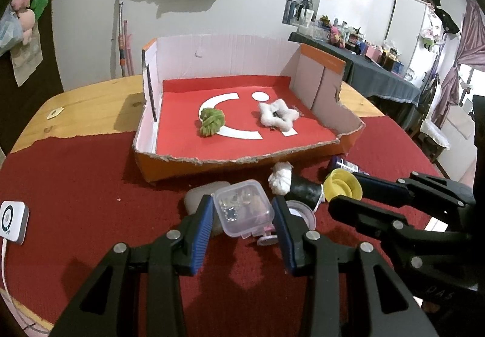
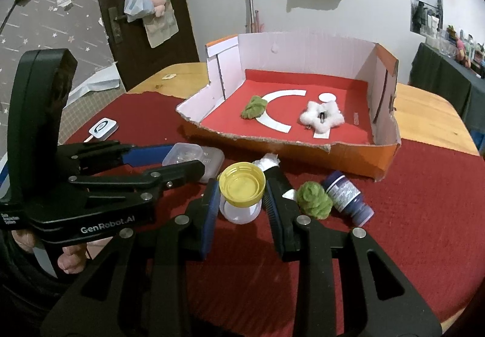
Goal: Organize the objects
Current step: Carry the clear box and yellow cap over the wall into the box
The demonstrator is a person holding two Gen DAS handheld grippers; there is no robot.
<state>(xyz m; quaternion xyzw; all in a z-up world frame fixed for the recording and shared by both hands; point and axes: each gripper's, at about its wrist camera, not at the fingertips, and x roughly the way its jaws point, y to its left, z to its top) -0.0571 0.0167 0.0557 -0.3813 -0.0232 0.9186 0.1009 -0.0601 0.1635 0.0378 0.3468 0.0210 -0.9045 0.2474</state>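
My left gripper (image 1: 242, 215) is shut on a small clear plastic box (image 1: 241, 208) with tiny bits inside, held above the red cloth. In the right wrist view my right gripper (image 2: 241, 194) is shut on a yellow bottle cap (image 2: 242, 184); a clear jar (image 2: 239, 212) stands on the cloth right under it. Both grippers are side by side, just in front of the torn orange cardboard box (image 1: 188, 168). On its red floor lie a green yarn ball (image 1: 210, 121) and a white fluffy star (image 1: 277, 115).
On the red cloth (image 2: 394, 231) lie a purple bottle (image 2: 348, 197), a green pompom (image 2: 313, 200), a black roll with white fluff (image 1: 288, 182) and a grey pebble-like lump (image 1: 200, 196). A white device (image 1: 12, 221) sits at the left. A hand (image 2: 71, 261) holds the left gripper.
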